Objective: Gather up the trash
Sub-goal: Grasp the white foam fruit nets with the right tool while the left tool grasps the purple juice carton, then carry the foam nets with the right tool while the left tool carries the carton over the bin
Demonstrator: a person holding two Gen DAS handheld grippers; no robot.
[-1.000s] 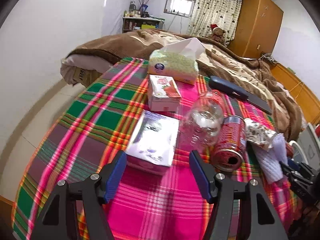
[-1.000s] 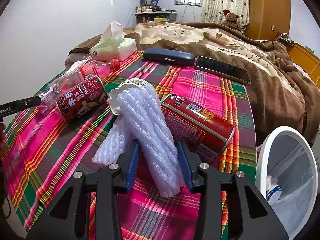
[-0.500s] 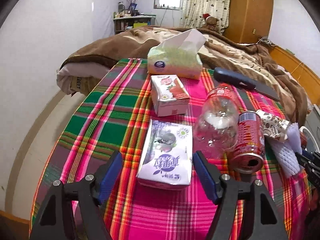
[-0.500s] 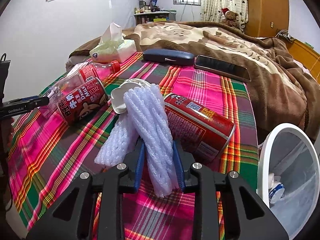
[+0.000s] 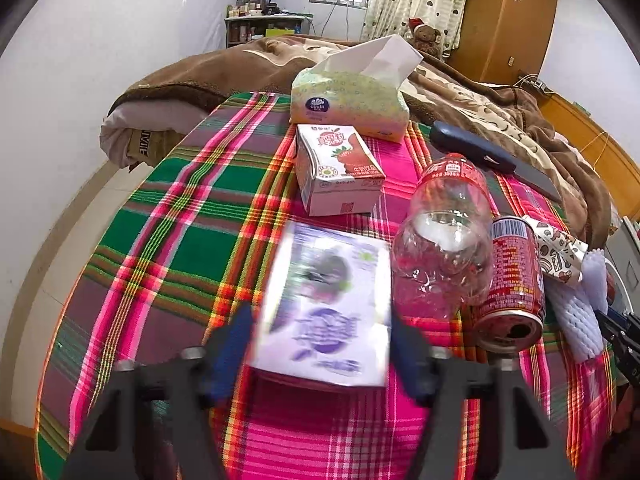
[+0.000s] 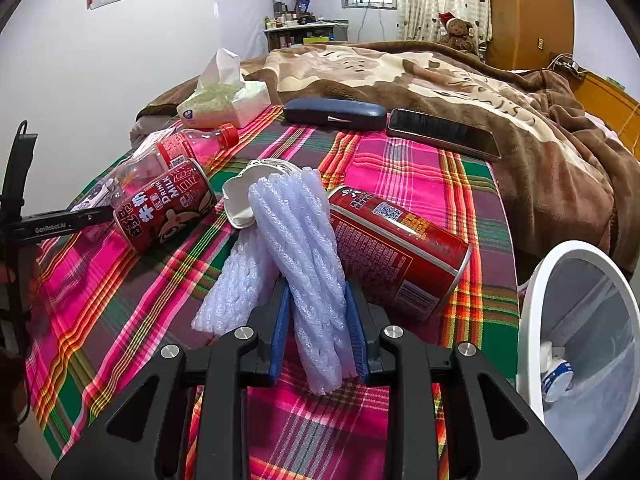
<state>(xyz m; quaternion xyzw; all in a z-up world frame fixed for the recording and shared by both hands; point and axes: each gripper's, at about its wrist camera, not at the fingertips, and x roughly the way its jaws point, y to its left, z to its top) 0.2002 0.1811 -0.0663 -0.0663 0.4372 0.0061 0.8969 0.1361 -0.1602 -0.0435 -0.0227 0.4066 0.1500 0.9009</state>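
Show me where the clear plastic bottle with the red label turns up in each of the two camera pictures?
Left wrist view: the clear bottle lies right of centre, between the purple carton and a red can.
Right wrist view: the clear bottle lies at upper left, red cap pointing right.
Shared landmark: the tissue pack beyond it.

On the plaid-covered table (image 5: 168, 216) we see a purple-printed drink carton (image 5: 326, 308) nearest us, a strawberry milk carton (image 5: 340, 172) behind it and a soft tissue pack (image 5: 348, 96) farthest back. Right of the purple carton lie a clear plastic bottle (image 5: 444, 248), then a red drink can (image 5: 514, 284), then white foam netting (image 6: 304, 248).
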